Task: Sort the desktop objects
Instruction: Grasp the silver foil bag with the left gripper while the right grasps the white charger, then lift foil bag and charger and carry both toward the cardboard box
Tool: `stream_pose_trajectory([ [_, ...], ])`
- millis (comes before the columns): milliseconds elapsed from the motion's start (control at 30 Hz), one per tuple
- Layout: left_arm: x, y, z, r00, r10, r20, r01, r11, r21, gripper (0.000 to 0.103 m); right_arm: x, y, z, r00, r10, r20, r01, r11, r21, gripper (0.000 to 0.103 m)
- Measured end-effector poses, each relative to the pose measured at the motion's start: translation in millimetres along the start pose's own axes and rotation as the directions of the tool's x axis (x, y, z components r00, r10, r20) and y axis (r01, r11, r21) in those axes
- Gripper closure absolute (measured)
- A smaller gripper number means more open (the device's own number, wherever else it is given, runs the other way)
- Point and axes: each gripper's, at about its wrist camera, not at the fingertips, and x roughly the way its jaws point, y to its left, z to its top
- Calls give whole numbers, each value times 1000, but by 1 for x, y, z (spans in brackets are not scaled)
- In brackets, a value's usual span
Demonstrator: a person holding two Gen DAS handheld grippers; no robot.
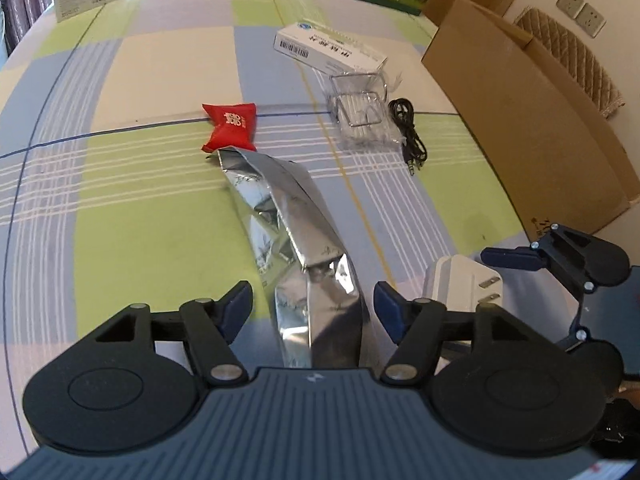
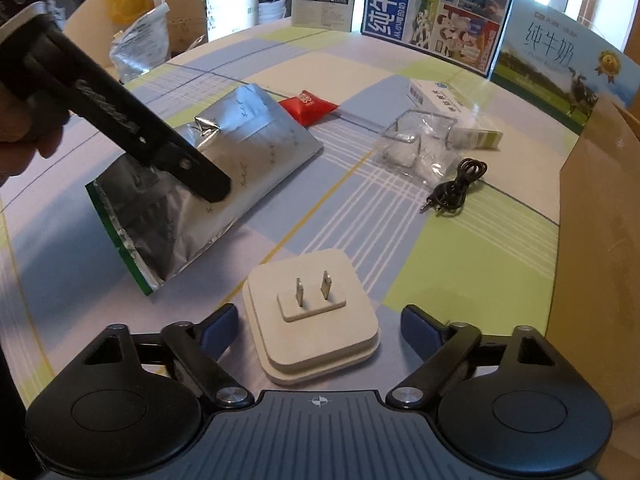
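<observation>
Your left gripper gapes wide astride the silver foil pouch, flat on the checked tablecloth. Your right gripper is spread wide, flanking the white plug adapter, prongs up, gripping nothing.

Checked tablecloth carries foil bag, plug, cable.

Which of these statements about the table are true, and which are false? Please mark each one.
1. The left tool is open around the silver foil bag. True.
2. The white plug adapter lies with its prongs down. False: they point up.
3. The right tool is shut on the adapter. False: it is open, one finger on each side.
4. The black audio cable lies beside the clear plastic bag. True.
</observation>
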Motion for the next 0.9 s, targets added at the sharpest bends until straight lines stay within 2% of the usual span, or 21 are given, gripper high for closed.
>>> stream_pose_trajectory([
  [33, 3, 0, 2, 1000, 6, -5, -6, 1000, -7, 41, 1, -2, 1, 1000, 12, 1, -12, 1000, 12, 28],
  [100, 8, 1, 5, 1000, 17, -15, -17, 1000, -17, 42, 1, -6, 3, 1000, 25, 6, -25, 999, 37, 40],
  [200, 15, -1, 6, 999, 20, -34, -20, 1000, -6, 44, 2, -13, 4, 1000, -16, 8, 15, 996, 86, 40],
  [300, 15, -8, 4, 999, 34, -33, -32, 999, 39, 50, 1, -21, 5, 1000, -11, 12, 10, 990, 138, 40],
  [367, 14, -10, 3, 999, 34, -31, -32, 998, 57, 56, 0, -20, 6, 1000, -7, 14, 5, 991, 137, 40],
  [467, 9, -14, 0, 999, 29, -25, -27, 995, 95, 60, -1, -16, 6, 1000, -8, 22, 6, 994, 110, 40],
  [600, 7, -13, -4, 999, 27, -32, -24, 994, 106, 59, -2, -13, 7, 999, -28, 35, 25, 996, 91, 38],
  [667, 8, -12, -4, 999, 33, -38, -29, 995, 99, 50, -1, -12, 6, 999, -33, 34, 30, 995, 98, 35],
  [733, 12, -13, -4, 996, 70, -58, -63, 991, 118, 42, 1, -11, 6, 999, -33, 32, 29, 995, 96, 33],
  [900, 16, -23, -3, 991, 114, -65, -101, 979, 177, 43, 3, -7, 5, 999, -41, 29, 39, 996, 86, 33],
])
